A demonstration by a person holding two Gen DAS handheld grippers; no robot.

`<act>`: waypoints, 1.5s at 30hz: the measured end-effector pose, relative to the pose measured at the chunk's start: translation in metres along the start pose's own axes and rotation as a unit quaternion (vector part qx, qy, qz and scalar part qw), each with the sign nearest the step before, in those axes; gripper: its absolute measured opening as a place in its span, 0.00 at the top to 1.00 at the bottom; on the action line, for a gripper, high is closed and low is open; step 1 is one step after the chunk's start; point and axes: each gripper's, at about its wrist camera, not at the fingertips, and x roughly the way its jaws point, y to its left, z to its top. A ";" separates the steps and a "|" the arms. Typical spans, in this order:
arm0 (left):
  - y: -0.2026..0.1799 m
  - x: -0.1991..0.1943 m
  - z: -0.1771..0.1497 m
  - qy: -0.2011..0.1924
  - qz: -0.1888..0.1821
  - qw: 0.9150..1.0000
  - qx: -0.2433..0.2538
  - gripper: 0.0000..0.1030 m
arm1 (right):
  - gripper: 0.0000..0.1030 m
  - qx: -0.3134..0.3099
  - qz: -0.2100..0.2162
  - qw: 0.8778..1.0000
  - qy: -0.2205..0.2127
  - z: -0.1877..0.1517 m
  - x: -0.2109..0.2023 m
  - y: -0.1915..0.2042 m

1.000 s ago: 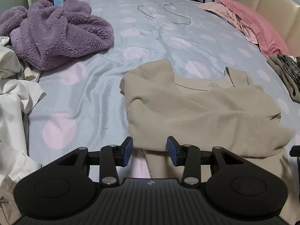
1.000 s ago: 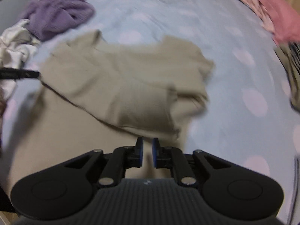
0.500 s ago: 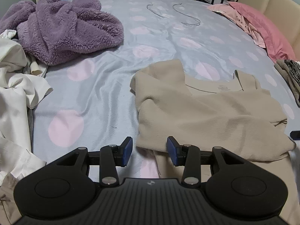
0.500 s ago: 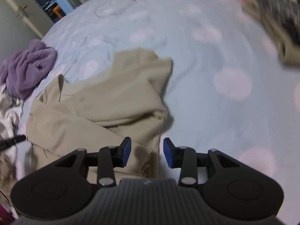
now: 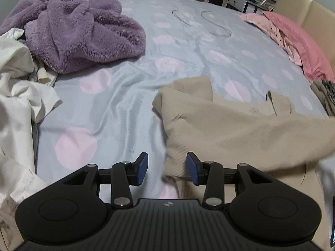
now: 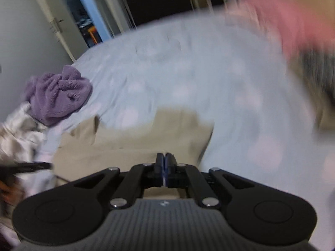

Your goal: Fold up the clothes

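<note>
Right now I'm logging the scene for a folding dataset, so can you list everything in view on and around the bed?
beige top: one, beige, partly folded, on the near right of the bed
purple fleece garment: one, purple, crumpled, far left of the bed
white clothes: a pile, count unclear, white, left edge of the bed
bedsheet: one, pale blue with pink dots, covering the bed
thin cord: one, grey, looped on the far sheet
pink pillow: one, pink, right side by the headboard
pale pink garment: one, beside the pillow
dark patterned clothes: small heap, right edge
left hand-held gripper: one, black with blue pads, open, empty, beside the beige top's edge
right hand-held gripper: one, black, shut, over the beige top
</note>
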 end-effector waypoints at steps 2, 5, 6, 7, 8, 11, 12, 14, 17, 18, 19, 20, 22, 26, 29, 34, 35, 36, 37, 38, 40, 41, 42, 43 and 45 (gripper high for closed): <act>0.001 -0.001 0.009 -0.004 -0.003 1.000 -0.002 0.63 | 0.99 -0.020 0.001 1.000 0.012 0.009 0.005 0.003; -0.001 0.008 0.028 -0.002 -0.004 1.000 0.002 0.62 | 0.99 -0.030 -0.002 0.999 0.024 0.012 0.018 0.004; -0.001 0.014 0.034 0.001 -0.003 1.000 0.000 0.62 | 0.99 -0.030 -0.003 0.999 0.027 0.012 0.022 0.002; -0.001 0.022 0.040 0.005 -0.002 1.000 -0.008 0.62 | 0.99 -0.026 -0.003 0.999 0.032 0.012 0.028 0.001; -0.001 0.030 0.045 0.007 -0.001 1.000 -0.016 0.62 | 0.99 -0.020 -0.005 0.999 0.037 0.011 0.033 -0.001; -0.001 0.052 0.056 0.006 -0.008 1.000 -0.029 0.62 | 0.99 -0.012 -0.011 0.999 0.039 0.010 0.040 -0.008; -0.002 0.059 0.057 0.004 -0.009 1.000 -0.026 0.66 | 0.99 -0.010 -0.011 0.999 0.038 0.010 0.041 -0.010; -0.003 0.070 0.058 0.003 -0.007 1.000 -0.020 0.88 | 0.99 -0.008 -0.007 0.999 0.039 0.011 0.043 -0.013; 0.000 0.078 0.055 -0.004 -0.011 1.000 -0.025 0.98 | 0.99 -0.014 -0.012 0.999 0.042 0.012 0.050 -0.017; 0.002 0.076 0.053 -0.015 -0.012 0.999 -0.029 0.98 | 0.99 -0.016 -0.015 0.999 0.043 0.012 0.053 -0.018; 0.005 0.074 0.051 -0.024 -0.011 0.999 -0.034 0.98 | 0.99 -0.017 -0.024 0.998 0.046 0.011 0.059 -0.020; 0.009 0.073 0.051 -0.028 -0.007 0.999 -0.040 0.98 | 0.99 -0.018 -0.034 0.998 0.050 0.011 0.066 -0.022; 0.015 0.076 0.049 -0.026 0.002 0.998 -0.050 0.98 | 0.99 -0.019 -0.051 0.997 0.063 0.009 0.082 -0.026; 0.017 0.075 0.048 -0.020 0.002 0.998 -0.056 0.94 | 0.98 0.004 -0.061 0.993 0.096 -0.001 0.115 -0.033; 0.016 0.063 0.047 -0.025 -0.002 0.999 -0.048 0.77 | 0.87 0.033 -0.092 0.991 0.093 -0.005 0.115 -0.040; 0.014 0.032 0.027 -0.035 -0.024 0.999 -0.009 0.60 | 0.84 0.102 -0.035 0.991 0.083 -0.015 0.088 -0.057; 0.014 0.028 0.022 -0.034 -0.027 0.999 -0.003 0.58 | 0.79 0.113 -0.020 0.990 0.087 -0.018 0.084 -0.058; 0.012 0.025 0.016 -0.032 -0.029 0.999 0.003 0.58 | 0.73 0.123 -0.009 0.988 0.093 -0.022 0.082 -0.058; 0.010 0.024 0.010 -0.030 -0.030 0.999 0.014 0.58 | 0.72 0.134 0.001 0.986 0.099 -0.025 0.081 -0.057; 0.007 0.023 0.006 -0.027 -0.029 0.999 0.022 0.58 | 0.72 0.138 0.006 0.985 0.103 -0.028 0.081 -0.055; 0.002 0.025 -0.001 -0.018 -0.025 0.999 0.029 0.61 | 0.75 0.142 0.007 0.984 0.111 -0.035 0.085 -0.051; -0.001 0.025 -0.004 -0.014 -0.024 0.999 0.030 0.64 | 0.92 0.144 0.006 0.983 0.113 -0.038 0.087 -0.049; -0.002 0.025 -0.006 -0.010 -0.027 0.999 0.027 0.66 | 0.93 0.146 0.004 0.983 0.110 -0.039 0.087 -0.047; -0.003 0.025 -0.007 -0.009 -0.027 0.999 0.024 0.66 | 0.94 0.146 0.002 0.984 0.101 -0.039 0.085 -0.046; -0.005 0.027 -0.008 -0.006 -0.014 1.000 0.023 0.69 | 0.95 0.136 -0.015 0.986 0.091 -0.035 0.079 -0.045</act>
